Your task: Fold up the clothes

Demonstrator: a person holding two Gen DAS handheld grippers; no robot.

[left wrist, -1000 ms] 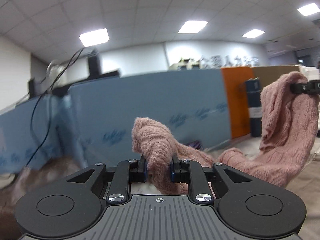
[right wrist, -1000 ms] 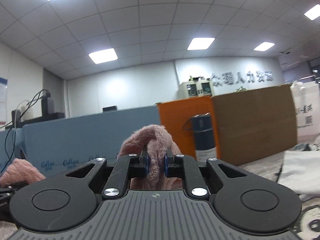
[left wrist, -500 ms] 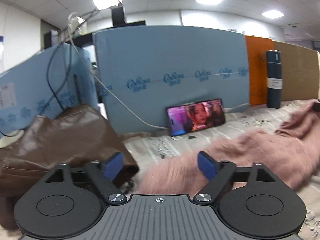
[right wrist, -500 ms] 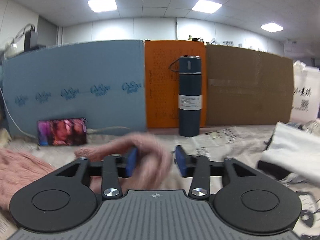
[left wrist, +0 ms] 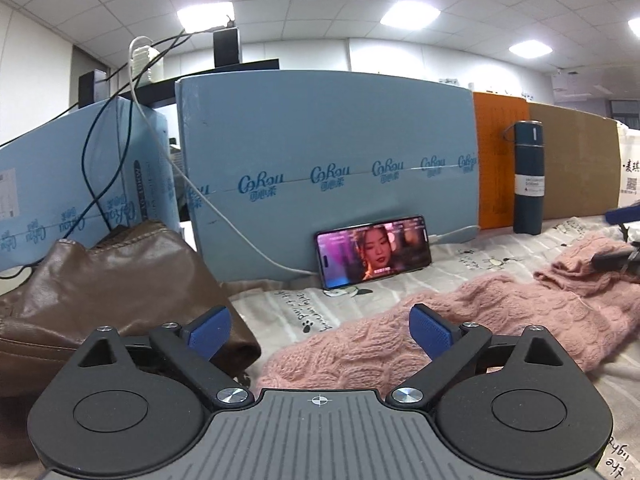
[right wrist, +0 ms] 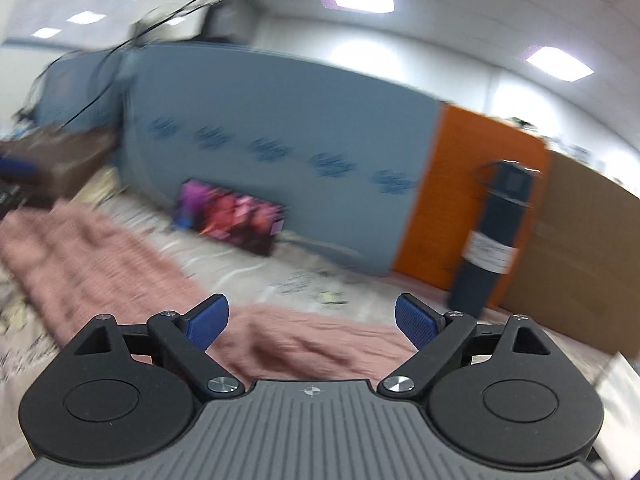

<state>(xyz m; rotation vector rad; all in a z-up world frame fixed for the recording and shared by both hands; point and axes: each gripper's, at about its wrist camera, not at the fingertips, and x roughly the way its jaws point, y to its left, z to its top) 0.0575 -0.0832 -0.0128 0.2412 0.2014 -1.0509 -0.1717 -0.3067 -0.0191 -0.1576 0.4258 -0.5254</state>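
Observation:
A pink knitted sweater [left wrist: 460, 328] lies stretched out on the printed table cover [left wrist: 472, 264], running from just ahead of my left gripper to the far right. My left gripper [left wrist: 320, 330] is open and empty, its blue pads spread above the sweater's near end. My right gripper [right wrist: 312, 326] is open and empty over the sweater [right wrist: 100, 264], which shows blurred in the right wrist view. The right gripper's tips [left wrist: 624, 236] show at the right edge of the left wrist view, by the sweater's far end.
A brown leather bag [left wrist: 100, 280] sits at the left. A phone [left wrist: 374, 256] playing video leans on a blue foam board [left wrist: 320, 168]. A dark blue flask [left wrist: 528, 176] stands by orange and brown boards. Cables hang at the left.
Both grippers held the sweater up in the air a second ago. They came down, opened and let it go, and it now lies flat on the table. The right gripper is still moving.

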